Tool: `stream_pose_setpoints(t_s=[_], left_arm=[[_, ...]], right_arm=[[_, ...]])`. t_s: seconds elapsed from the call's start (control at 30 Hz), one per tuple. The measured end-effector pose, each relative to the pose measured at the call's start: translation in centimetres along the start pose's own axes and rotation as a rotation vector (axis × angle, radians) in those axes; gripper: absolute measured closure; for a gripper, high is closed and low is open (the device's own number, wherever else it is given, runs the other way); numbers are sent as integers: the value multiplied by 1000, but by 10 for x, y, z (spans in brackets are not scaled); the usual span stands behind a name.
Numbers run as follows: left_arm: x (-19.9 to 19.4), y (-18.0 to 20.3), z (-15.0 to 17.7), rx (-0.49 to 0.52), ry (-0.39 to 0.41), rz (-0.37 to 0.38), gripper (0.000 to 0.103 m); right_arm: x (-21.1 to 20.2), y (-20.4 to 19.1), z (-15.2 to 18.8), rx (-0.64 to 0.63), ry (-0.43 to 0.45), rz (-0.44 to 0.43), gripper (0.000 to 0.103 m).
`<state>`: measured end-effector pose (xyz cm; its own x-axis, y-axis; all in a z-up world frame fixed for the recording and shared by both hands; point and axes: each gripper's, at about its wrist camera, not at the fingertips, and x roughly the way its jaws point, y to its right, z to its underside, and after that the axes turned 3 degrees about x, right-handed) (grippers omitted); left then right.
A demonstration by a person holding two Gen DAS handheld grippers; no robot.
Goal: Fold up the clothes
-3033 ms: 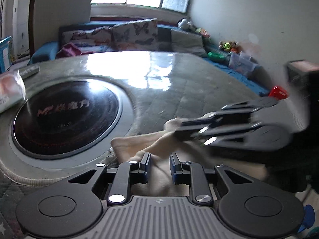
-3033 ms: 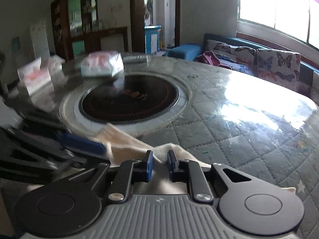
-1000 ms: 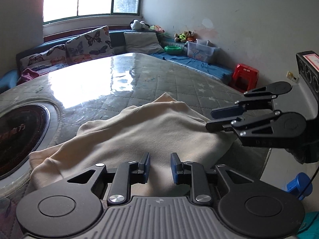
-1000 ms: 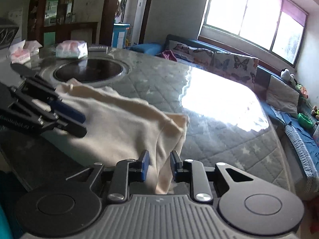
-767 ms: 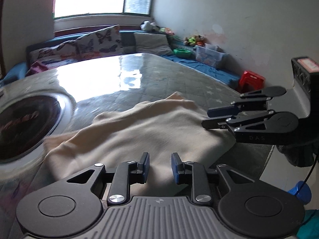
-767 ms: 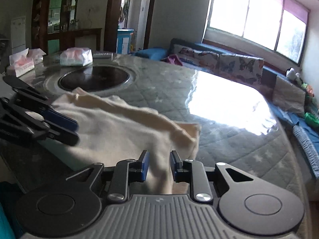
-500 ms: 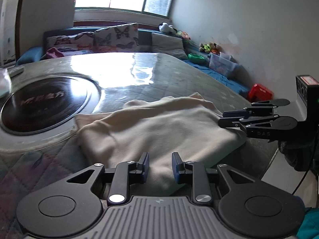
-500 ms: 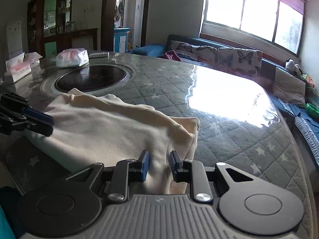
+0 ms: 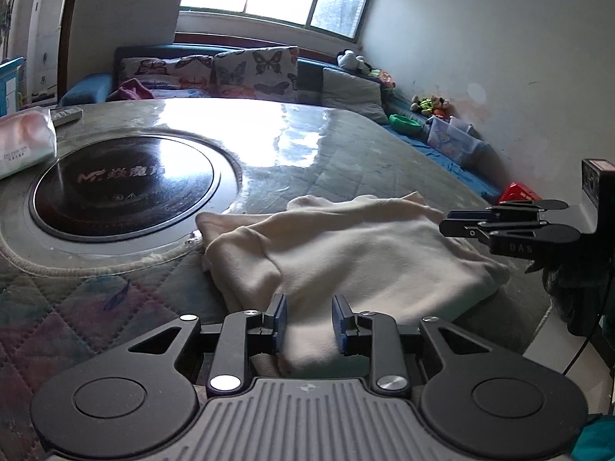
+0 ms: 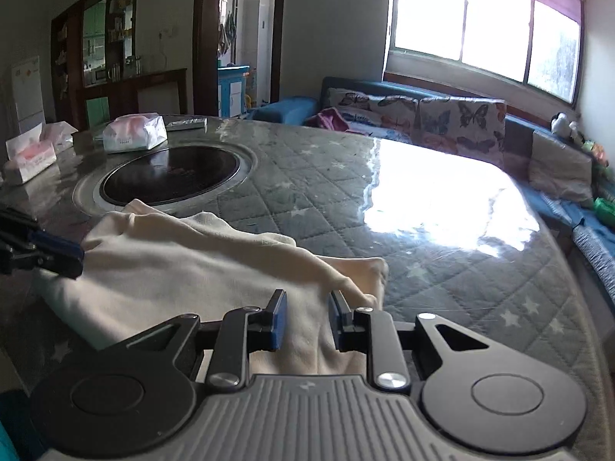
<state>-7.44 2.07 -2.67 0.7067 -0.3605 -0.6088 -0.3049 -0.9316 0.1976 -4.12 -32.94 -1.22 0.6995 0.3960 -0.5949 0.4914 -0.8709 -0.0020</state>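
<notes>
A cream garment (image 9: 357, 253) lies folded in a thick pad near the front edge of the quilted table (image 9: 346, 146). My left gripper (image 9: 309, 320) hovers over the garment's near left part. Its jaws stand slightly apart, with flat fabric showing in the gap and nothing pinched. My right gripper (image 10: 306, 319) is over the garment (image 10: 184, 269) at its near right corner, open by a narrow gap, and a fabric ridge runs up beside its right pad. Each gripper shows in the other's view, the right gripper (image 9: 447, 223) at the cloth's right edge and the left gripper (image 10: 73, 259) at its left edge.
A round black hotplate (image 9: 123, 184) is set into the table behind the garment. Tissue packs (image 10: 134, 132) and a remote (image 10: 186, 125) lie beyond it. A sofa with butterfly cushions (image 9: 253, 73) stands under the window, and the table's front edge drops off just below the grippers.
The left gripper has slid left along the garment's near edge and rolled, so the hotplate is in view again. The right gripper shifted slightly. The two grippers now stand farther apart, and the garment lies still.
</notes>
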Motion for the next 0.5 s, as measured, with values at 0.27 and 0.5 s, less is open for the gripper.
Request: stream_pose_setpoints(t_s=[0.27,0.5], left_arm=[[-3,-2,-10,13,24,-17,74],[16,-9,-27,10,30,-49,74]], right_arm=[[12,9,-14,42,-9,-1,81],[44,-4,-31,47,-10,-63,83]])
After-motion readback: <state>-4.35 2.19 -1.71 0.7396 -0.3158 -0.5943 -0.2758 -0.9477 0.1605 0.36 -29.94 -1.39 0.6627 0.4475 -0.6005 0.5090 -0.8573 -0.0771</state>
